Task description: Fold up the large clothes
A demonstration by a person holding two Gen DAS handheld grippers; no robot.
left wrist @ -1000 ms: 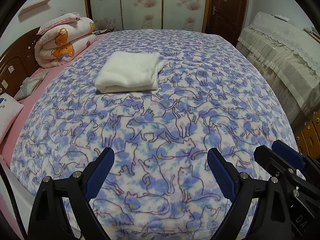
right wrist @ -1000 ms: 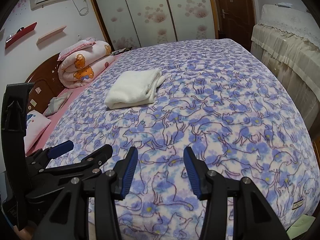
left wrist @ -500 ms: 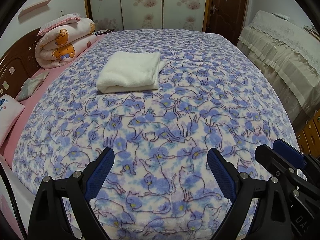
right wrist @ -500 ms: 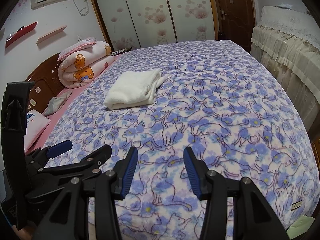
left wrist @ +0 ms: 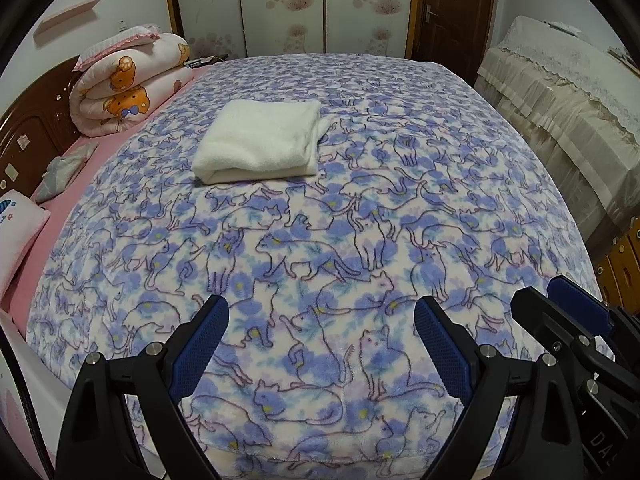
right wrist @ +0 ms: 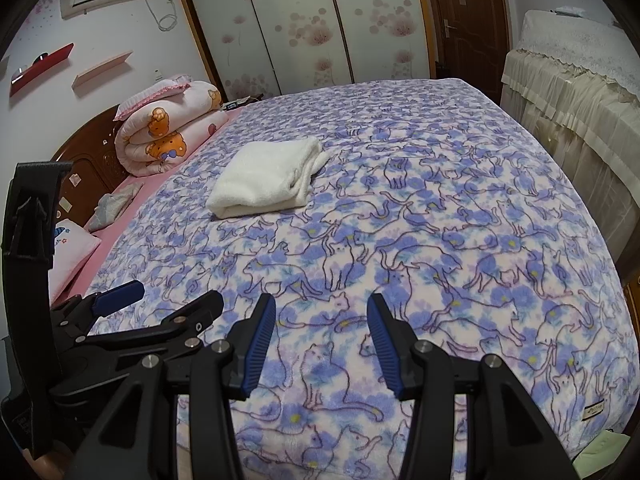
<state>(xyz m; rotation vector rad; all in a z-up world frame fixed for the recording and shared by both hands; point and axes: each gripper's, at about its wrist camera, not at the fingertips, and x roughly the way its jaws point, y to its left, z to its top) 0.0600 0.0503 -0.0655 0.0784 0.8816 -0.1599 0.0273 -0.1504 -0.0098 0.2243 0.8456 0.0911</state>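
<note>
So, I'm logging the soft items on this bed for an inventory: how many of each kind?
Folded white garment: 1
Cat-print blanket: 1
Rolled bear-print quilt: 1
Pillows: 1
Small grey cloth: 1
Total: 5

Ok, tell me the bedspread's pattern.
The bedspread shows outlined cats on blue-purple flowers over white, clearest in the left wrist view.

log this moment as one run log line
left gripper: open, empty, above cat-print blanket | right gripper: open, empty | white garment: folded, on blanket, untouched
</note>
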